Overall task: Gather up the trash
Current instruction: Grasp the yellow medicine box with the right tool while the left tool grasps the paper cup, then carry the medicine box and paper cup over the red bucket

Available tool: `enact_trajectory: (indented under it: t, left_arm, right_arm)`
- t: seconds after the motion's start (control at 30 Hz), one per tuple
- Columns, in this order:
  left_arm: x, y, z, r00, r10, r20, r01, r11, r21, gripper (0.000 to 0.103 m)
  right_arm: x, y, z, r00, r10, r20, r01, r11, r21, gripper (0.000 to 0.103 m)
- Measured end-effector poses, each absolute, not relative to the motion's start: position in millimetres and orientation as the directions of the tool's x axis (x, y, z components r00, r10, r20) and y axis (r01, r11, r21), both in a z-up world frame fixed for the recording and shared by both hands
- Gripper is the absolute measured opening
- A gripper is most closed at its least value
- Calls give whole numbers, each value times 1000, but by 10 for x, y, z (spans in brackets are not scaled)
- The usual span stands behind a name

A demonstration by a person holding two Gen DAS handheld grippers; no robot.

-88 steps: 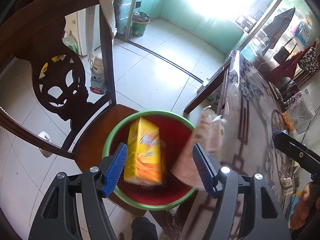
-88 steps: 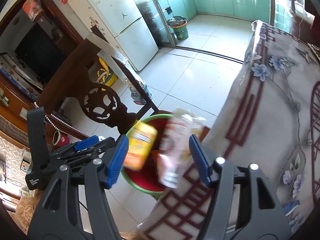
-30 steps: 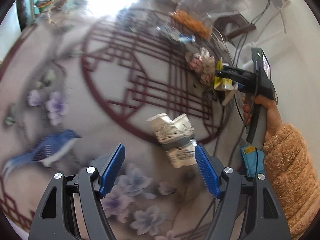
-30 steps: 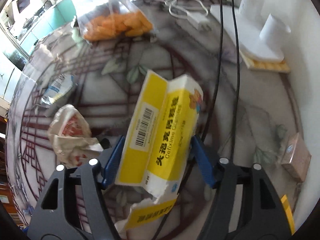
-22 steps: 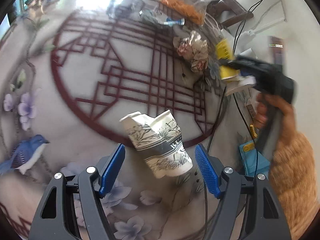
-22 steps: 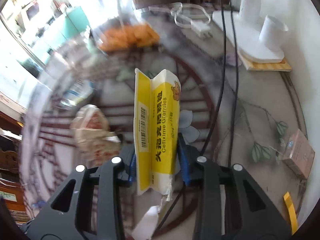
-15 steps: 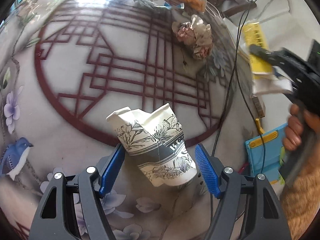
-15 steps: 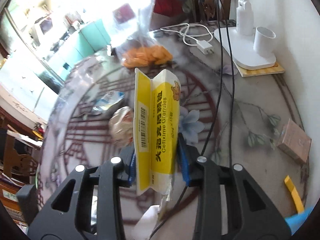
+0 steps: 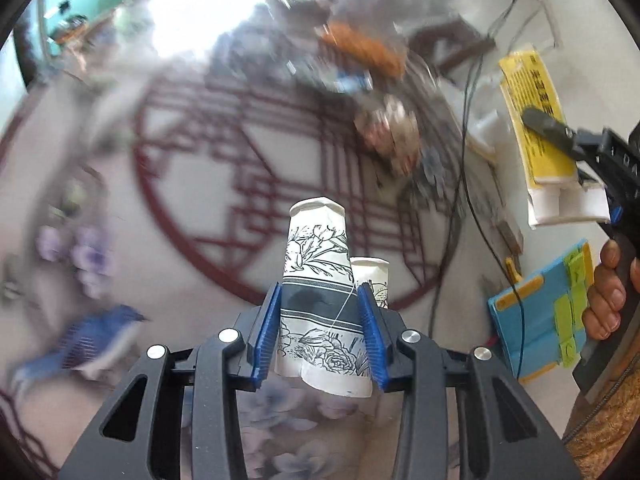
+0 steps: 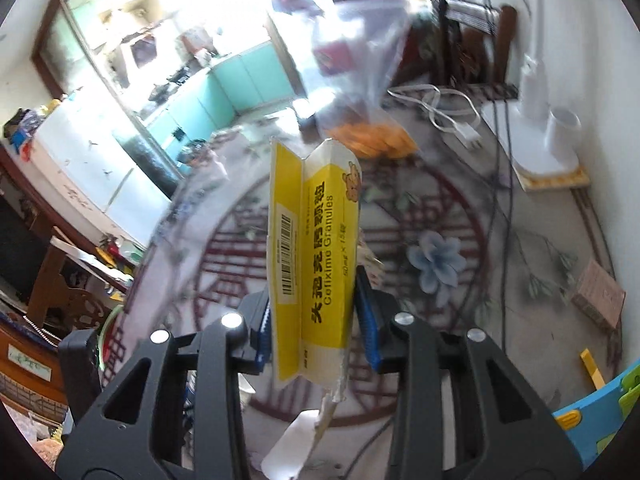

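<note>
Carrying both pieces to the bin – left tongs (image 9: 320,332) have just closed on the crushed paper cup (image 9: 320,292), right tongs (image 10: 312,332) grip the yellow medicine box (image 10: 312,256), both off the bench (image 9: 160,240); keep squeeze steady – bin barely visible, background blurred

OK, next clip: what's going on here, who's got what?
A person is clearing trash off a patterned tablecloth with two handheld grippers. The left gripper has just closed on a crushed, flower-printed paper cup. The right gripper is clamped on a flattened yellow medicine box, held above the table. A crumpled wrapper lies uncollected.
</note>
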State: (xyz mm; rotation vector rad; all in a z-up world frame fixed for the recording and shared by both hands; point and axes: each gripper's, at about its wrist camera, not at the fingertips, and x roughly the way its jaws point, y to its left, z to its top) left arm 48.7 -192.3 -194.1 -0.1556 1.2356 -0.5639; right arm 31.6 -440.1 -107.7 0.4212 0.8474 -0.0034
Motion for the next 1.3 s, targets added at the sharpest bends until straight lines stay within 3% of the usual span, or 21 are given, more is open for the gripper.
enact_trajectory:
  t: [0.17, 0.47, 1.3]
  left_arm:
    - [553, -1492, -1625, 359, -453, -816, 267, 888, -375, 36]
    - [574, -828, -1301, 506, -379, -775, 164, 924, -345, 36]
    - [272, 611, -1053, 622, -196, -758, -81, 947, -311, 36]
  right_arm:
    - [344, -4165, -867, 694, 199, -692, 95, 927, 362, 36]
    - [448, -3725, -967, 662, 274, -698, 20, 924, 383, 36]
    - [892, -2275, -875, 574, 465, -674, -224, 881, 418, 37]
